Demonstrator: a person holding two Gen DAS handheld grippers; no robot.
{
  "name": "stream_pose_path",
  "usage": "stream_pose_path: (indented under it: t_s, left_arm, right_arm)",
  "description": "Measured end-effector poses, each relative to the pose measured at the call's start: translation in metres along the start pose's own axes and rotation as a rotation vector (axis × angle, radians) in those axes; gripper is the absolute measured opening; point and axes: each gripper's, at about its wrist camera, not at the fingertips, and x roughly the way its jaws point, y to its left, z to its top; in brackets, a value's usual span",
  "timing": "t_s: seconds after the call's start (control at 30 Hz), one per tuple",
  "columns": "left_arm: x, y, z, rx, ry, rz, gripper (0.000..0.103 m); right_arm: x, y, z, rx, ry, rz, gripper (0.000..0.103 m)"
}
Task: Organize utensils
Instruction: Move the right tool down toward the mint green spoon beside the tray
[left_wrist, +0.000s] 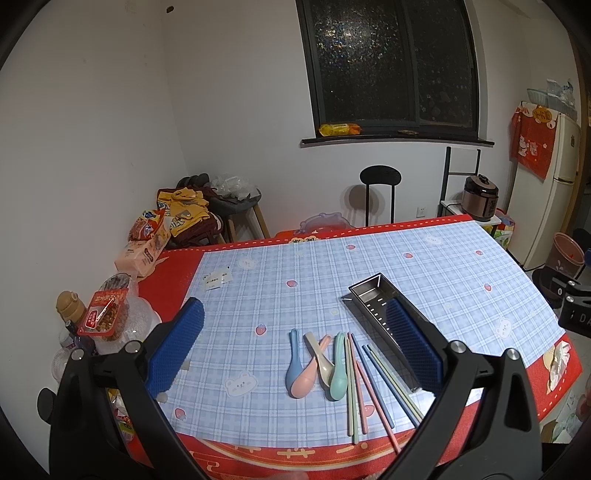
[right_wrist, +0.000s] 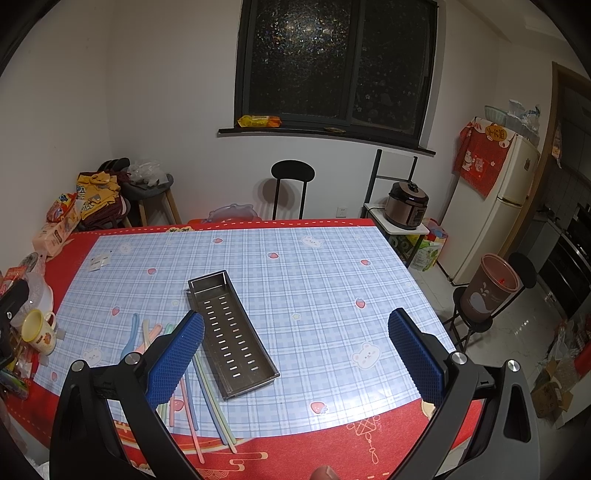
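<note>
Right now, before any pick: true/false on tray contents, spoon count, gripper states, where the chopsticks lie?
1. The metal tray is empty. True.
2. Four spoons lie on the table beside the tray. True.
3. The left gripper is shut on a spoon. False: it is open, holding nothing.
4. The chopsticks are in the tray. False: they lie on the checked mat between spoons and tray.
5. The right gripper is open. True.
</note>
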Motion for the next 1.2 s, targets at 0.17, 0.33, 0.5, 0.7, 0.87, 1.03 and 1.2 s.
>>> stream_pose_path:
  t_s: [0.17,0.33,0.5,0.7,0.87,1.03,1.2]
  left_arm:
    - [0.002,0.004,-0.005,0.002,0.018,-0.021,0.097]
    - [0.008,0.011,-0.008,0.009,0.046,-0.03,0.097]
    - [0.021,0.021,-0.013,0.012,0.091,-0.051,0.097]
    - [0.059,0.05,-0.021,-0.053,0.214,-0.17,0.097]
    - [0.1,0.079,-0.029,-0.113,0.301,-0.232,0.097]
    - [0.136,0.094,-0.037,-0.085,0.307,-0.277,0.097]
    - [0.177,0.103,-0.058,-0.061,0.351,-0.29,0.097]
  right_arm:
    - [0.004,0.006,-0.002,0.001,0.014,0.023,0.098]
    - [0.011,0.015,-0.003,0.003,0.038,0.072,0.098]
    - [0.019,0.032,-0.005,-0.008,0.063,0.122,0.098]
    - [0.039,0.05,-0.01,0.005,0.118,0.18,0.098]
    - [0.067,0.062,-0.023,0.027,0.174,0.21,0.098]
    - [0.096,0.08,-0.043,0.024,0.189,0.194,0.098]
    - [0.128,0.091,-0.063,0.089,0.275,0.226,0.098]
